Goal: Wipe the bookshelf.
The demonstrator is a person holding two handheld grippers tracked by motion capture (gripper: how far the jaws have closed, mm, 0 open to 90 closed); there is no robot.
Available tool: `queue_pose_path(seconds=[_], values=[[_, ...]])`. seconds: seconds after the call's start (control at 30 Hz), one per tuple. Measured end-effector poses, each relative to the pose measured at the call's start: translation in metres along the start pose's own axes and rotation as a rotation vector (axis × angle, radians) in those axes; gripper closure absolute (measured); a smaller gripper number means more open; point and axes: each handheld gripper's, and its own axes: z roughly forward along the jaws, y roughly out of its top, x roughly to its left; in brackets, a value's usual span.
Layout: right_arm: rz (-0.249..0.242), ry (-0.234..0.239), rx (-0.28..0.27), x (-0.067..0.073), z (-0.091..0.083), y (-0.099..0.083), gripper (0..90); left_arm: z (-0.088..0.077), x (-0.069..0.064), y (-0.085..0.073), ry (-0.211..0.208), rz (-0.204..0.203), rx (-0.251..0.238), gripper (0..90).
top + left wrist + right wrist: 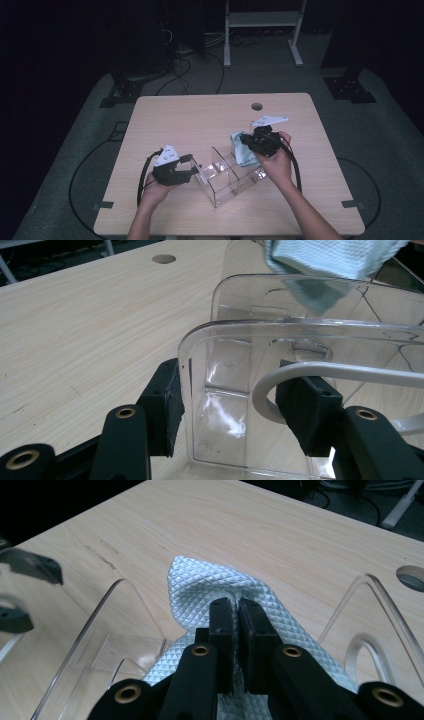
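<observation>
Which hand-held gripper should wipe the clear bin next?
Right. The right hand-held gripper is shut on the cloth, held right above the clear bin. The left hand-held gripper is clamped on the bin's end wall, probably steadying it.

A dim lab: pale wooden counter (200,120) on grey carpet (390,135), black cables (185,70), black tripod feet (350,87).

Left gripper (192,167) lies low, jaws clamped; right gripper (245,139), raised and angled down, has jaws pinched together.
</observation>
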Motion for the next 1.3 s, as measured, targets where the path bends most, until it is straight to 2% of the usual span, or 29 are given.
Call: queue_pose_path(seconds=[0.23,0.37,0.53,0.63,0.7,0.8,0.9,1.0,1.17,1.3], values=[[0.042,0.004,0.037,-0.003,0.017,0.015,84.7,0.0,0.001,0.0,0.001,0.0,-0.001,45.5],[0.04,0.008,0.032,-0.004,0.015,0.013,84.7,0.0,0.001,0.0,0.001,-0.007,-0.001,45.5],[0.026,0.015,0.005,-0.002,-0.001,0.0,84.7,0.0,0.0,0.0,0.004,-0.014,-0.003,45.5],[0.012,0.02,-0.027,0.002,-0.021,-0.018,84.7,0.001,0.0,0.0,0.004,-0.015,-0.002,45.5],[0.003,0.02,-0.034,0.002,-0.026,-0.022,84.7,0.001,0.0,0.0,0.005,-0.016,-0.001,45.4],[0.0,0.023,-0.059,0.005,-0.041,-0.039,84.7,0.001,0.0,0.0,0.007,-0.016,0.001,45.4],[0.008,0.029,-0.082,0.005,-0.048,-0.048,84.7,0.002,-0.001,0.0,0.007,-0.015,-0.001,45.3],[0.015,0.03,-0.092,0.006,-0.051,-0.051,84.8,0.002,-0.001,0.0,0.002,-0.017,-0.001,45.3],[0.021,0.037,-0.164,0.008,-0.066,-0.051,84.9,0.002,-0.001,0.001,0.001,-0.02,-0.002,45.4],[0.002,0.058,-0.217,0.018,-0.083,-0.045,84.9,0.003,-0.002,0.001,0.005,-0.021,-0.003,45.5]])
